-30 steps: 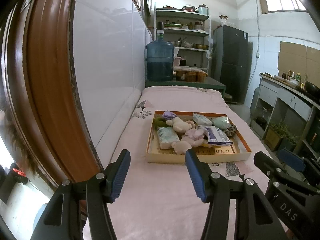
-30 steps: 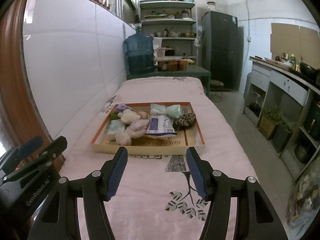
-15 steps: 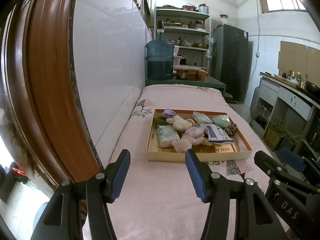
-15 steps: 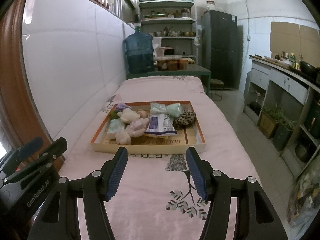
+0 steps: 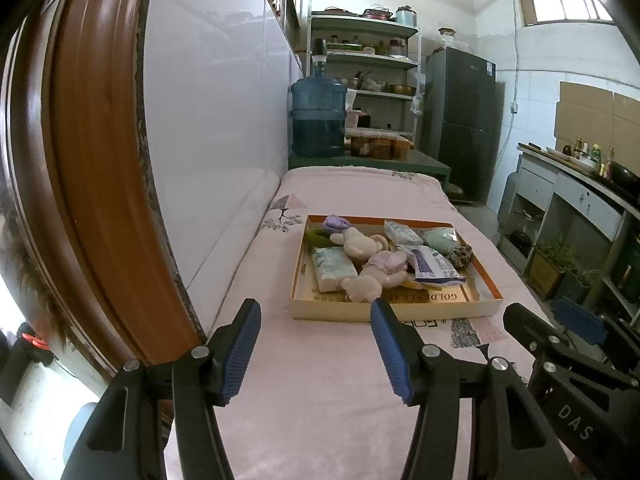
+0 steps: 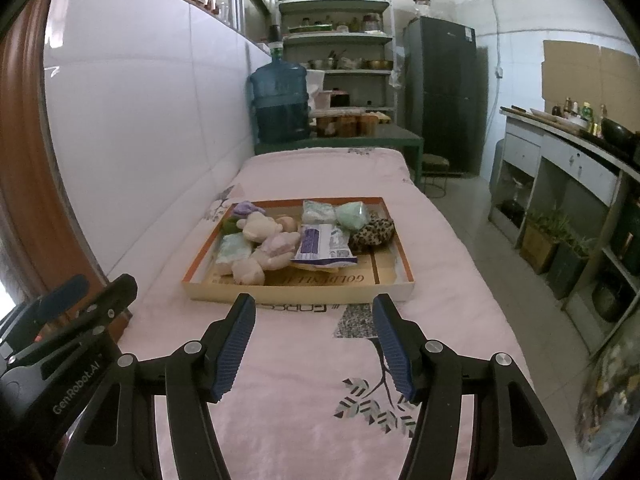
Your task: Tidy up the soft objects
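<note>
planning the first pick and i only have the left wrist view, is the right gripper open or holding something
observer: the right gripper is open with nothing between its pads, over the pink blanket just short of the tray
operator: what's the spotted thing at the tray's right side
observer: a leopard-print soft item, lying in the tray beside the blue and white packet
operator: anything on the blanket near the right gripper
observer: only a printed leaf-and-branch pattern, no loose object there
</note>
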{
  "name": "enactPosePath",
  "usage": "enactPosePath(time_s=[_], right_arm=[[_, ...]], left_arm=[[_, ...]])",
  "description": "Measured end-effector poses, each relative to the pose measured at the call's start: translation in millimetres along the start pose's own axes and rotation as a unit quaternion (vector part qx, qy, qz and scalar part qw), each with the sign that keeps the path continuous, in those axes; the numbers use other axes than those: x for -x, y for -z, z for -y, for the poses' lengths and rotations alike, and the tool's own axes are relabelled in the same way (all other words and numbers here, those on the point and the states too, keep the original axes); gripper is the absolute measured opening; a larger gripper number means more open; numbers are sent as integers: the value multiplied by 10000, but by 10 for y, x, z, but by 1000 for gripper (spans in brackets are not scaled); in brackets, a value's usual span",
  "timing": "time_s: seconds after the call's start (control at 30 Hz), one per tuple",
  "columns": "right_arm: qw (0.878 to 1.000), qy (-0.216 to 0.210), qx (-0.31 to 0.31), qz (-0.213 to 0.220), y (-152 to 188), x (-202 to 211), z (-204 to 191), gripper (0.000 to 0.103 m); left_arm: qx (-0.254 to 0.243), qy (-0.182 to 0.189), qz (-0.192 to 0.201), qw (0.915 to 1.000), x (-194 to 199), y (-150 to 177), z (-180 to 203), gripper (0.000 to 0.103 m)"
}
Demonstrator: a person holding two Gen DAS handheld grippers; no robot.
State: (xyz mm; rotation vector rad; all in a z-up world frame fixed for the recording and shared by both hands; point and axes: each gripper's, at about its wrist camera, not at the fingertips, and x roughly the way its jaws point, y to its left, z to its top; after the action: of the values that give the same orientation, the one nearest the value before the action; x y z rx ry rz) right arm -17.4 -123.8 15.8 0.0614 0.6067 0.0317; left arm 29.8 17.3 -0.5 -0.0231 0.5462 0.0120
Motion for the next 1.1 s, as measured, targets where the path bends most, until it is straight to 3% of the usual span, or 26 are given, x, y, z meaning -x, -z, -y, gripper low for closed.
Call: enactPosePath(time_s=[1.1], right_arm=[[10000,-16,10,-45,6,-17,-32,63]], left_arm=[[9,8,-48,10000,20,75,13,57]])
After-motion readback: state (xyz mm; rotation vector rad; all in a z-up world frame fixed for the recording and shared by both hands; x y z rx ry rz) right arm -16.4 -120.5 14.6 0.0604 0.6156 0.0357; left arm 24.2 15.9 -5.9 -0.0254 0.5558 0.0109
